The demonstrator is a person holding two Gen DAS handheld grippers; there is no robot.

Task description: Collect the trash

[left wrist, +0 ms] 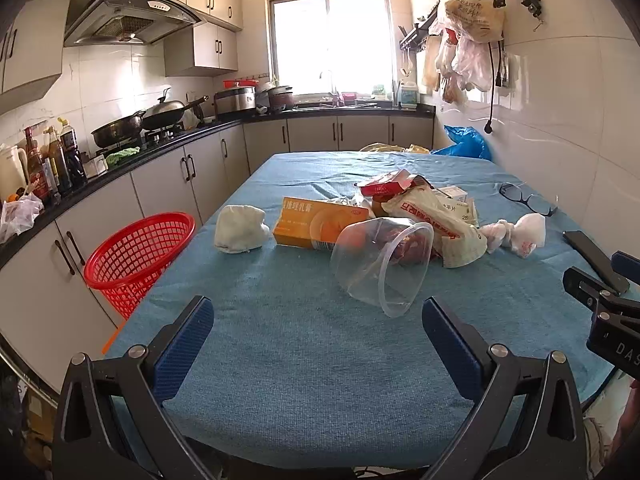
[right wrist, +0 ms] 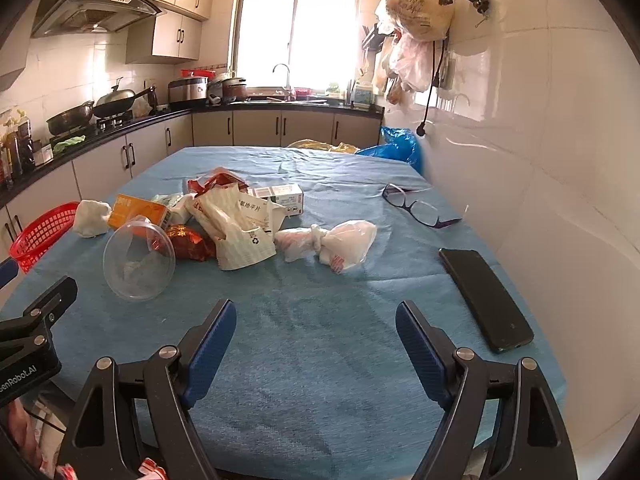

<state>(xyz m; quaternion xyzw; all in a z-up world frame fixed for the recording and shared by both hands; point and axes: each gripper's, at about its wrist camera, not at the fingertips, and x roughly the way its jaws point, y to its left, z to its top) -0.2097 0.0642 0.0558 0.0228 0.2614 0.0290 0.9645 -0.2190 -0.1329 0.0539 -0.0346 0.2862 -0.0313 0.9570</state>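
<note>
— Where is the trash?
— The trash pile point(left wrist: 400, 216) lies mid-table on the blue cloth point(left wrist: 304, 344), near the red basket point(left wrist: 140, 256).
— Your grippers?
— My left gripper point(left wrist: 318, 332) and right gripper point(right wrist: 316, 336) are both spread, empty.

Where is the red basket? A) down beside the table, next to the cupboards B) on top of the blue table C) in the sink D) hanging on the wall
A: the red basket sits lower than the table, off its left edge, in front of the cupboards.
</note>
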